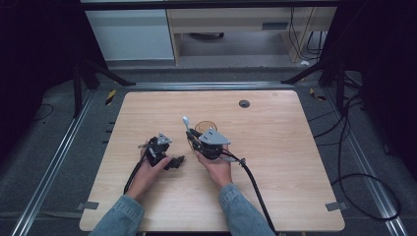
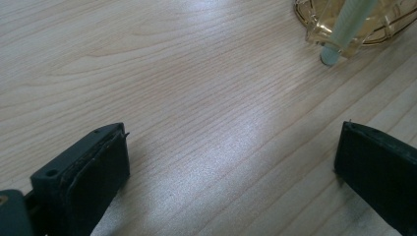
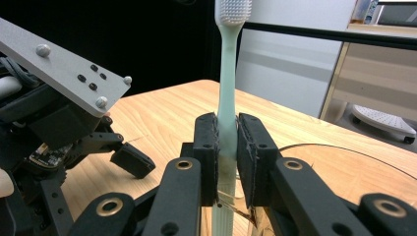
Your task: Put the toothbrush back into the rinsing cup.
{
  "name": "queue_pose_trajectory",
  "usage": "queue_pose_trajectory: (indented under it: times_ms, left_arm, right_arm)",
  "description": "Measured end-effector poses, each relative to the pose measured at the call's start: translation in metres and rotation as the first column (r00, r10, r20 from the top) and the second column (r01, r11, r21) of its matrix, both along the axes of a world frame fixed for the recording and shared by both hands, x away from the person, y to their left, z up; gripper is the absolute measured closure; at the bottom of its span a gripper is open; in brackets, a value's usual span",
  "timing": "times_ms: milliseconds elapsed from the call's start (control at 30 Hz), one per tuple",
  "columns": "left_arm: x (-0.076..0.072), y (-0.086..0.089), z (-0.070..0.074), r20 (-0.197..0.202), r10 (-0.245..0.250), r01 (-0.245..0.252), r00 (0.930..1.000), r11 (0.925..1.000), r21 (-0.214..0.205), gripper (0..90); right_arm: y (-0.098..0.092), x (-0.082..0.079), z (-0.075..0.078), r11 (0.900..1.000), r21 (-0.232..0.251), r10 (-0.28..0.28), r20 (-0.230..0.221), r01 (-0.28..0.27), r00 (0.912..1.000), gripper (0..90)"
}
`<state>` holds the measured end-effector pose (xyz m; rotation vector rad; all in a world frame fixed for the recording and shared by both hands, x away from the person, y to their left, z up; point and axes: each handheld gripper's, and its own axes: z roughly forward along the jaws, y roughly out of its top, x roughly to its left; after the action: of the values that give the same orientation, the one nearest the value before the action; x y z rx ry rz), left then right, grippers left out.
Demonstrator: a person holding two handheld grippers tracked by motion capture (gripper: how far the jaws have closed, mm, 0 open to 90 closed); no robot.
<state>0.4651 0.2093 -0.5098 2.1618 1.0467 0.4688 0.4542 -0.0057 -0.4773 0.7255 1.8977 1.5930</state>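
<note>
**A:** Pale wood is taking up most of the high view, where the tabletop (image 1: 295, 162) is lying bare along its right half and its near edge, so open room is sitting to the right and toward the bottom of the frame. What is crowding the middle?

**B:** Both hands are working just left of centre. The right gripper (image 1: 193, 135) is clenching a mint-green toothbrush (image 1: 186, 123), whose white head is pointing toward the top of the frame. In the right gripper view the two black pads are pressing the toothbrush (image 3: 226, 98) handle from either side, the bristles standing upright at the top edge.

**A:** And the left one?

**B:** The left gripper (image 1: 178, 161) is resting low on the wood, lower left of the other, its jaws standing wide apart with bare board between them in the left gripper view. It is gripping nothing.

**A:** Where is the handle's lower end sitting?

**B:** It is reaching down to a clear amber-tinted cup (image 1: 205, 127) at the picture's centre. In the upper right of the left gripper view, the handle tip (image 2: 330, 54) is showing against the cup (image 2: 314, 29) wall; whether it is sitting inside or just beside, I cannot tell.

**A:** Anything cut off?

**B:** The cup is being cropped by that frame's top edge, and the right gripper body is covering part of it from above. A small dark grommet (image 1: 244, 103) is sitting near the far edge.
</note>
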Motion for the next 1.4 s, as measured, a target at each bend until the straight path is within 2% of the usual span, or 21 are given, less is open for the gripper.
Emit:
queue_pose_trajectory:
  times_ms: [133,167,233,267,433,467,500,567,600,633,667,733,767,967,1100,1133,1167,1200,1267,1333,1400]
  left_arm:
    - [0.000,0.000,0.000,-0.001,-0.002,0.002,1.0000,1.0000,0.004,0.0]
    - [0.000,0.000,0.000,-0.001,-0.002,0.002,1.0000,1.0000,0.004,0.0]
    - [0.000,0.000,0.000,-0.001,-0.002,0.002,1.0000,1.0000,0.003,0.0]
    - [0.000,0.000,0.000,-0.001,-0.001,0.001,1.0000,1.0000,0.002,0.0]
    - [0.000,0.000,0.000,-0.001,-0.001,0.001,1.0000,1.0000,0.002,0.0]
    - [0.000,0.000,0.000,-0.003,0.001,-0.001,1.0000,1.0000,-0.001,0.0]
    - [0.000,0.000,0.000,-0.002,0.001,-0.001,1.0000,1.0000,-0.001,0.0]
    - [0.000,0.000,0.000,-0.002,0.001,-0.001,1.0000,1.0000,-0.001,0.0]
    - [0.000,0.000,0.000,-0.002,0.001,-0.001,1.0000,1.0000,-0.001,0.0]
    - [0.000,0.000,0.000,-0.002,0.001,-0.001,1.0000,1.0000,-0.001,0.0]
    - [0.000,0.000,0.000,-0.002,0.001,-0.001,1.0000,1.0000,-0.001,0.0]
    - [0.000,0.000,0.000,-0.002,0.001,-0.001,1.0000,1.0000,-0.002,0.0]
    - [0.000,0.000,0.000,-0.002,0.001,-0.001,1.0000,1.0000,-0.002,0.0]
    - [0.000,0.000,0.000,-0.002,0.001,-0.001,1.0000,1.0000,-0.002,0.0]
    - [0.000,0.000,0.000,-0.001,0.002,-0.002,1.0000,1.0000,-0.001,0.0]
    - [0.000,0.000,0.000,-0.002,0.001,-0.001,1.0000,1.0000,-0.001,0.0]
    - [0.000,0.000,0.000,-0.002,0.001,-0.001,1.0000,1.0000,-0.001,0.0]
    - [0.000,0.000,0.000,-0.001,0.001,-0.001,1.0000,1.0000,-0.001,0.0]
    - [0.000,0.000,0.000,-0.002,0.001,-0.001,1.0000,1.0000,-0.001,0.0]
    - [0.000,0.000,0.000,-0.001,0.001,-0.001,1.0000,1.0000,-0.001,0.0]
    - [0.000,0.000,0.000,-0.001,0.001,-0.001,1.0000,1.0000,-0.001,0.0]
  right_arm:
    - [0.001,0.001,0.002,1.0000,-0.007,0.007,-0.014,-0.007,0.9999,77.0]
    - [0.001,0.001,0.004,0.9999,-0.010,0.006,-0.023,-0.006,0.9997,71.9]
    - [0.001,0.001,0.005,0.9999,-0.015,0.007,-0.023,-0.007,0.9997,71.1]
    - [0.000,-0.001,0.009,0.9997,-0.026,0.004,-0.030,-0.004,0.9995,66.5]
    - [-0.004,-0.004,0.017,0.9991,-0.042,-0.009,-0.044,0.007,0.9990,58.1]
    - [-0.007,-0.006,0.023,0.9976,-0.067,-0.022,-0.064,0.018,0.9977,52.6]
    - [-0.007,-0.006,0.023,0.9976,-0.067,-0.022,-0.064,0.018,0.9977,52.6]
    - [-0.009,-0.008,0.028,0.9953,-0.095,-0.028,-0.082,0.020,0.9962,46.8]
    - [-0.011,-0.008,0.032,0.9901,-0.137,-0.045,-0.109,0.030,0.9930,40.9]
    - [-0.011,-0.008,0.032,0.9901,-0.137,-0.045,-0.109,0.030,0.9930,40.9]
    - [-0.014,-0.008,0.036,0.9867,-0.158,-0.060,-0.134,0.039,0.9892,35.2]
    - [-0.016,-0.007,0.037,0.9856,-0.163,-0.069,-0.143,0.045,0.9873,33.0]
    - [-0.018,-0.005,0.042,0.9842,-0.166,-0.091,-0.175,0.062,0.9804,28.1]
    - [-0.025,-0.004,0.052,0.9801,-0.181,-0.117,-0.190,0.082,0.9747,21.8]
    - [-0.033,-0.001,0.055,0.9761,-0.199,-0.135,-0.244,0.087,0.9602,16.7]
    - [-0.033,-0.001,0.055,0.9761,-0.199,-0.135,-0.244,0.087,0.9602,16.7]
    - [-0.036,0.001,0.056,0.9762,-0.197,-0.142,-0.267,0.090,0.9530,15.0]
    - [-0.036,0.001,0.056,0.9762,-0.197,-0.142,-0.267,0.090,0.9530,15.0]
    - [-0.042,0.003,0.057,0.9765,-0.191,-0.155,-0.302,0.100,0.9404,12.4]
    - [-0.048,0.005,0.058,0.9732,-0.205,-0.168,-0.325,0.105,0.9307,10.9]
    - [-0.055,0.005,0.060,0.9713,-0.212,-0.175,-0.328,0.109,0.9282,10.4]
